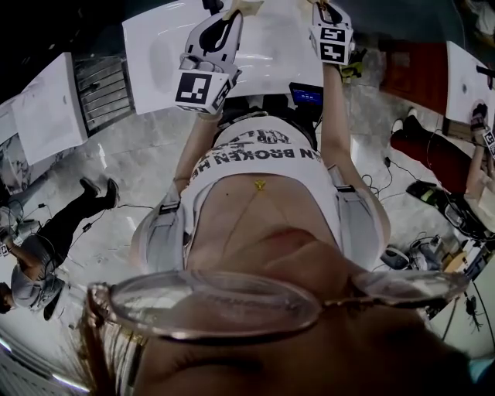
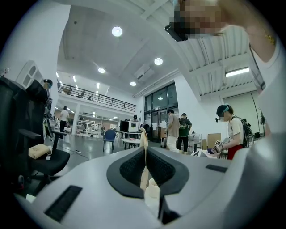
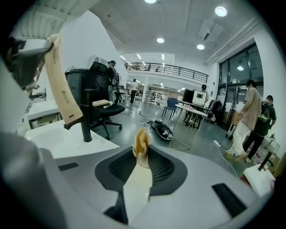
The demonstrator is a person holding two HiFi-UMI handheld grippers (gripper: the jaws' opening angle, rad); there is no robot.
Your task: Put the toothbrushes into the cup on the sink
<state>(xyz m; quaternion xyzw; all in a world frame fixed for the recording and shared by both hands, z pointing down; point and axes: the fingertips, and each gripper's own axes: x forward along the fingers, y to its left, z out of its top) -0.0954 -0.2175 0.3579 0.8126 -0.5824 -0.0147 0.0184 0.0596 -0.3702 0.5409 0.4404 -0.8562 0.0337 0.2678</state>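
White sink under left gripper and right gripper, head view. Left gripper view: clenching jaws on a toothbrush. Right gripper view: grasping a second toothbrush near its bristled end, risking tipping past the unseen cup.

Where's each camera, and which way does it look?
Head view: on the person's head, facing steeply down; shows their shirt, arms, left hand-held gripper and right hand-held gripper by the sink.
Left gripper view: rides the left one, facing level across the hall; jaws pinching a toothbrush.
Right gripper view: rides the right one, tilted down, faucet at left; jaws pinching another toothbrush.
Both gripper views share the office chair.
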